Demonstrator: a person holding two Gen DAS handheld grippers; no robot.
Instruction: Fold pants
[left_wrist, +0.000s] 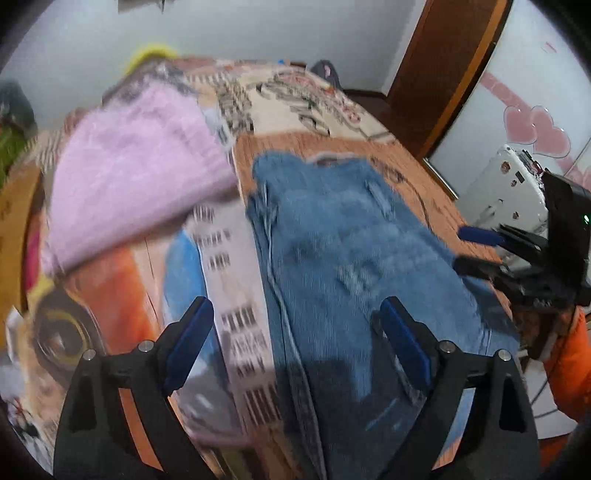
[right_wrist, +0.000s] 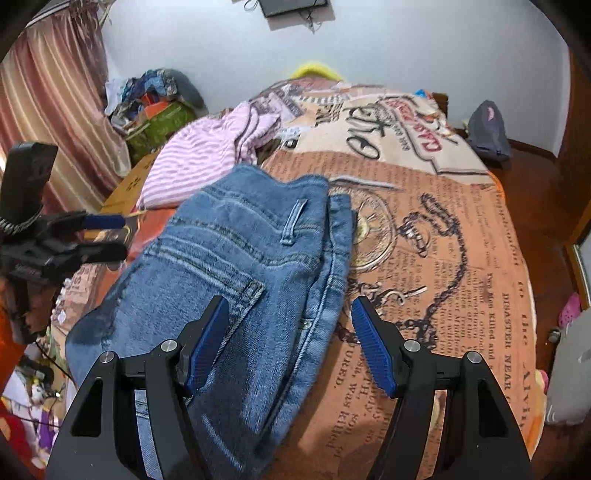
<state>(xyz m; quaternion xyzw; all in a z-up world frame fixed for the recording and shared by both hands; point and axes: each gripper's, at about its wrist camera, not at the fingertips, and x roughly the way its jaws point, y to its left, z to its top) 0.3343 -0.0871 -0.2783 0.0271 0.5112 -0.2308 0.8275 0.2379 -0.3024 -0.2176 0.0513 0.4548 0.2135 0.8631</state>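
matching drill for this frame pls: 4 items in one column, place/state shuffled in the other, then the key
1. jeans
2. pink striped garment
3. left gripper
4. dark pouch

A. far corner of the bed, by the wall
B. folded, on the printed bedspread
C. open, above the denim, holding nothing
D. beyond the jeans, beside their waistband

Pairs: 1-B, 2-D, 3-C, 4-A

Folded blue jeans (right_wrist: 236, 266) lie on the printed bedspread (right_wrist: 443, 258) beneath the right claw's (right_wrist: 290, 338) parted pads.
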